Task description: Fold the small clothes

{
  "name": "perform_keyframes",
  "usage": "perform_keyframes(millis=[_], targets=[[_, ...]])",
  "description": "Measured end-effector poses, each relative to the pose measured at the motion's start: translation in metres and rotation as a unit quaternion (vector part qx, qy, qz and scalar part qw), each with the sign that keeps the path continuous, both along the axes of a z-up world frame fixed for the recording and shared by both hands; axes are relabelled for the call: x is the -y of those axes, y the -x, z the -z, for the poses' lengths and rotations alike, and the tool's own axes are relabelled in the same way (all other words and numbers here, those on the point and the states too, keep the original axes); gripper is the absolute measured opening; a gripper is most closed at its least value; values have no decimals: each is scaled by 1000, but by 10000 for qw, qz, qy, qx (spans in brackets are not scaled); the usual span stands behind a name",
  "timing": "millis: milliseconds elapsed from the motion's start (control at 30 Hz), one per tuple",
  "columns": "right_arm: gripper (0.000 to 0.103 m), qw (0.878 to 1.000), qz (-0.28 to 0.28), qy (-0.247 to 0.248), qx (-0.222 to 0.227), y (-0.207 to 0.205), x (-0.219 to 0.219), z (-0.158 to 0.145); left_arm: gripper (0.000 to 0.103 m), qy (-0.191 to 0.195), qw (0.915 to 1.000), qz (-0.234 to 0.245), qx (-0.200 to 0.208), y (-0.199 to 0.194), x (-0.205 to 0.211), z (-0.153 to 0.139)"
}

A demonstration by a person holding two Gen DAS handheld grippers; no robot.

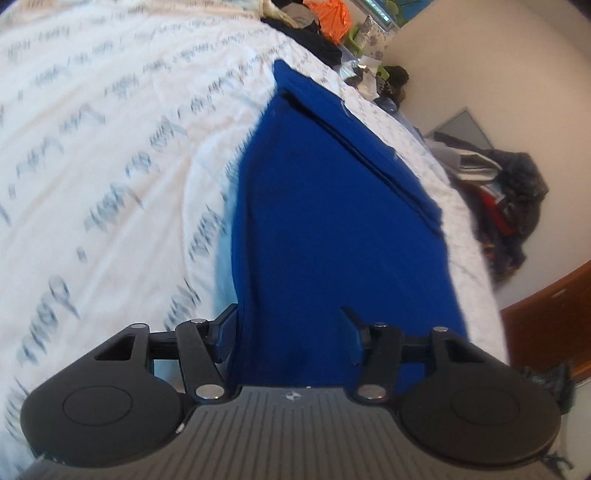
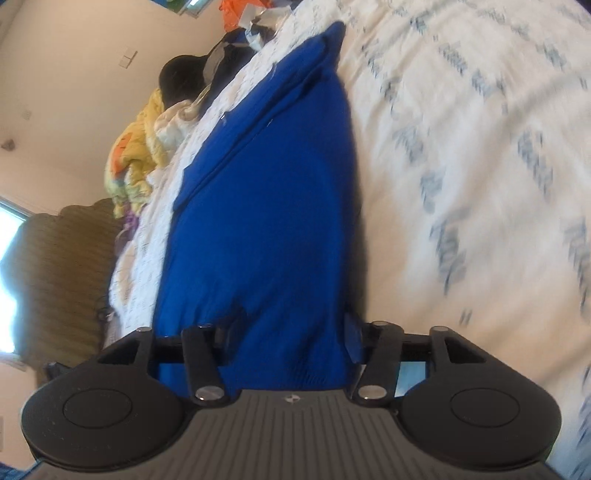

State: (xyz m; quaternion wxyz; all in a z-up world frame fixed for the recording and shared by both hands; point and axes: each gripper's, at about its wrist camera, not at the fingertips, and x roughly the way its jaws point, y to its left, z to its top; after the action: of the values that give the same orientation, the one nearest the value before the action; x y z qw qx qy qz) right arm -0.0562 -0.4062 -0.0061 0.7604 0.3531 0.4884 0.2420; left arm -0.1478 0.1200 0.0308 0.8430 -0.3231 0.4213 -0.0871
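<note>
A blue garment (image 1: pixel 332 221) lies flat on the bed's white sheet with blue script (image 1: pixel 110 147), one long edge folded over in a narrow band. My left gripper (image 1: pixel 290 332) stands at the garment's near end, jaws apart, with blue cloth lying loosely between the fingers (image 1: pixel 225 332). The right wrist view shows the same blue garment (image 2: pixel 266 184) stretching away over the sheet (image 2: pixel 461 147). My right gripper (image 2: pixel 291 332) is also at a near edge, jaws apart, with cloth in the gap and nothing pinched.
Orange cloth (image 1: pixel 330 14) and dark clothes (image 1: pixel 317 40) are piled at the bed's far end. A heap of dark things (image 1: pixel 513 199) sits by the wall near wooden furniture (image 1: pixel 546 314). A yellow-orange bundle (image 2: pixel 136 155) and brown woven headboard (image 2: pixel 62 280) border the bed.
</note>
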Motion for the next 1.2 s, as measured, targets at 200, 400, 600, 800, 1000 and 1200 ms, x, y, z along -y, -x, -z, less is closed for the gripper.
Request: perform_keyframes(millis=[200, 400, 600, 800, 1000, 1200], targets=[[5, 9984, -222, 511, 105, 10, -17, -2, 7, -366, 9990, 164, -191, -9, 8, 3], [0, 9887, -10, 1469, 292, 21, 17, -18, 10, -1017, 9940, 371, -134, 3, 0, -3], [7, 9816, 657, 1687, 613, 24, 19, -39, 57, -1405, 9862, 403, 780, 5, 12, -44], [36, 9672, 259, 1816, 1758, -56, -86, -59, 77, -2108, 9637, 672, 1492, -88, 89, -46], [66, 9196, 342, 3376, 1977, -116, -178, -28, 93, -3087, 9434, 646, 1028, -130, 133, 6], [103, 8943, 436, 3905, 2140, -62, -166, -18, 103, -3338, 9323, 703, 1202, -89, 130, 17]])
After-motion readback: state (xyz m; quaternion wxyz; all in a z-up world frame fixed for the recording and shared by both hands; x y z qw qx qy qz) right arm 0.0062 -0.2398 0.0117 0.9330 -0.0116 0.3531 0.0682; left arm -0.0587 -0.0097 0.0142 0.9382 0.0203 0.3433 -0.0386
